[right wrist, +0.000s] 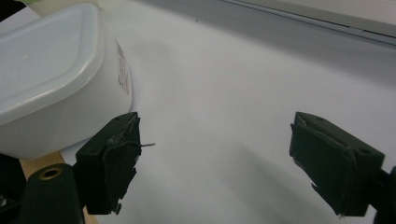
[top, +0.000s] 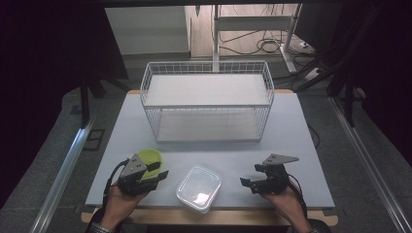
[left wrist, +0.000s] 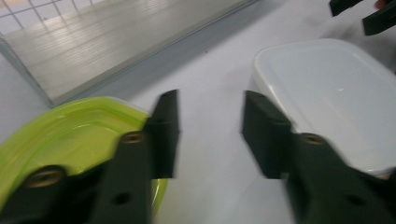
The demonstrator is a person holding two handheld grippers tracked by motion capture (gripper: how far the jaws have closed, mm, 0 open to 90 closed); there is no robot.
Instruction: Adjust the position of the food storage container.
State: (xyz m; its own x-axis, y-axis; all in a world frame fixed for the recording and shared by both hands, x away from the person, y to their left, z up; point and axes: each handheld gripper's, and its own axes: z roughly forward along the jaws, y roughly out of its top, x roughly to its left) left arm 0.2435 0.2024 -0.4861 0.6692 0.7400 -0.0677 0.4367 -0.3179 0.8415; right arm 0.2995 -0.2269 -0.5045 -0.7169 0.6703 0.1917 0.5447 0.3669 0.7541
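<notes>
A lime-green bowl (top: 150,156) (left wrist: 70,135) lies near the table's front left. Right of it sits a white lidded plastic container (top: 198,187) (left wrist: 327,88) (right wrist: 42,60) at the front edge. My left gripper (top: 159,171) (left wrist: 210,100) is beside the bowl, its left jaw over the bowl's rim, jaws apart with bare table between them. To the right of the container, my right gripper (top: 248,174) (right wrist: 215,130) is wide open over the white tabletop and holds nothing.
A white wire basket (top: 206,63) (left wrist: 93,46) with a shelf stands at the back middle of the white table (top: 291,131). The wooden front edge runs just below the container. Dark curtains and metal rails flank the table.
</notes>
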